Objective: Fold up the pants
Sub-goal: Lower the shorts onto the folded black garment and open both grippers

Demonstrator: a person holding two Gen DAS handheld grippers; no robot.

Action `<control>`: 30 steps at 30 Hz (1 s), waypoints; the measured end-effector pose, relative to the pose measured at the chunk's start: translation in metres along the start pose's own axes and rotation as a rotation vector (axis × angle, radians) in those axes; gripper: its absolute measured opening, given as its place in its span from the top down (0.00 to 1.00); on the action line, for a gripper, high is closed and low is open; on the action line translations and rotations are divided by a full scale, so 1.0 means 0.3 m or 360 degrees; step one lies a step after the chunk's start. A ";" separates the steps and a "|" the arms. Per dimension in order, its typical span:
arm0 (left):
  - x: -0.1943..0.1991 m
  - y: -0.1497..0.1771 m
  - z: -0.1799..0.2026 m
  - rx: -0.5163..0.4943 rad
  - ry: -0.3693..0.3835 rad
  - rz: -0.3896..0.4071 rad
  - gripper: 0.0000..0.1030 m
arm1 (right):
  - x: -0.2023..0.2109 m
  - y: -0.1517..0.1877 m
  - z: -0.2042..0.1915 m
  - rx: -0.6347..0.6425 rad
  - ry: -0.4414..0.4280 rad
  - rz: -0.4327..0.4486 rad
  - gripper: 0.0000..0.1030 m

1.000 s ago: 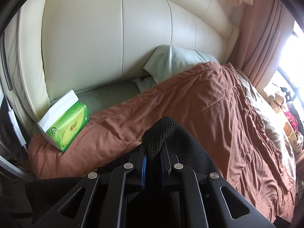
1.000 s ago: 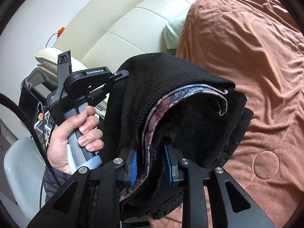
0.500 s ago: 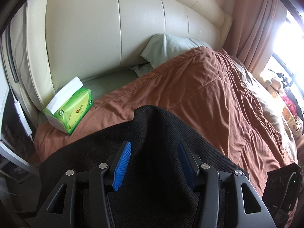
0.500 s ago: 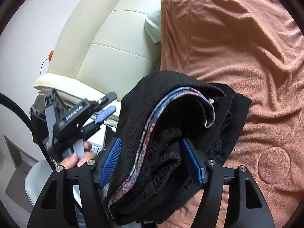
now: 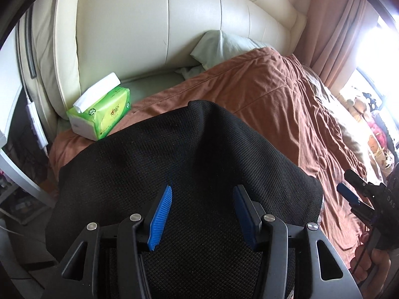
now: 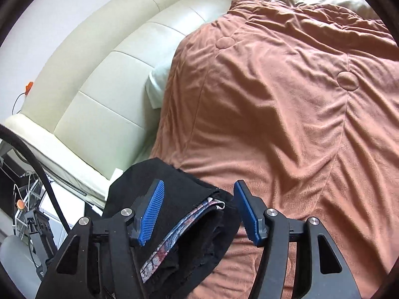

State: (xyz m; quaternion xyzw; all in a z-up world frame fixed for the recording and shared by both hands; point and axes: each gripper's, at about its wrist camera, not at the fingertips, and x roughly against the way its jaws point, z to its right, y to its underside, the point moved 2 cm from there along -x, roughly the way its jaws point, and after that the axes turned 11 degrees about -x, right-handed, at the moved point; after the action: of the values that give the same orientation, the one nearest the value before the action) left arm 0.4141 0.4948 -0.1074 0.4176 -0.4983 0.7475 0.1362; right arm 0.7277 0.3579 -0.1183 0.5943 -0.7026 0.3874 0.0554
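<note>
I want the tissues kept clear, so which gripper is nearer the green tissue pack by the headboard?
Left. The left gripper hovers over the black pants just short of the green tissue pack; the right gripper sits far across the brown bedspread.

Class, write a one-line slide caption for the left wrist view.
Left gripper open above black pants lying on a brown bedspread, green tissue pack by the cream headboard.

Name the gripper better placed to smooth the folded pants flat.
Left, probably. The left gripper hangs open over the broad middle of the black pants; the right gripper, jaws closing, sits over their folded edge.
</note>
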 end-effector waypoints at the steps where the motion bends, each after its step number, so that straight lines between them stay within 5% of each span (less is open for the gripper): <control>1: 0.006 0.005 0.005 -0.0002 0.0008 0.0000 0.48 | 0.017 0.016 -0.019 0.0036 -0.0013 -0.0005 0.44; 11: 0.057 0.100 0.050 0.0034 0.0058 -0.0043 0.48 | 0.074 0.218 -0.213 0.0423 -0.0037 -0.0180 0.55; 19: 0.064 0.197 0.088 0.0036 0.0057 -0.0107 0.48 | 0.017 0.288 -0.117 0.0412 0.0193 -0.0342 0.65; 30: 0.203 0.260 0.183 -0.0087 0.0052 -0.0050 0.48 | 0.298 0.299 -0.095 0.0374 0.0185 -0.0235 0.65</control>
State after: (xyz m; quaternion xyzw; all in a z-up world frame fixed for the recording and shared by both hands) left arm 0.3552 0.3983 -0.1019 0.4093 -0.5098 0.7380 0.1674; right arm 0.6124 0.3038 -0.0932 0.6235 -0.6023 0.4955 0.0545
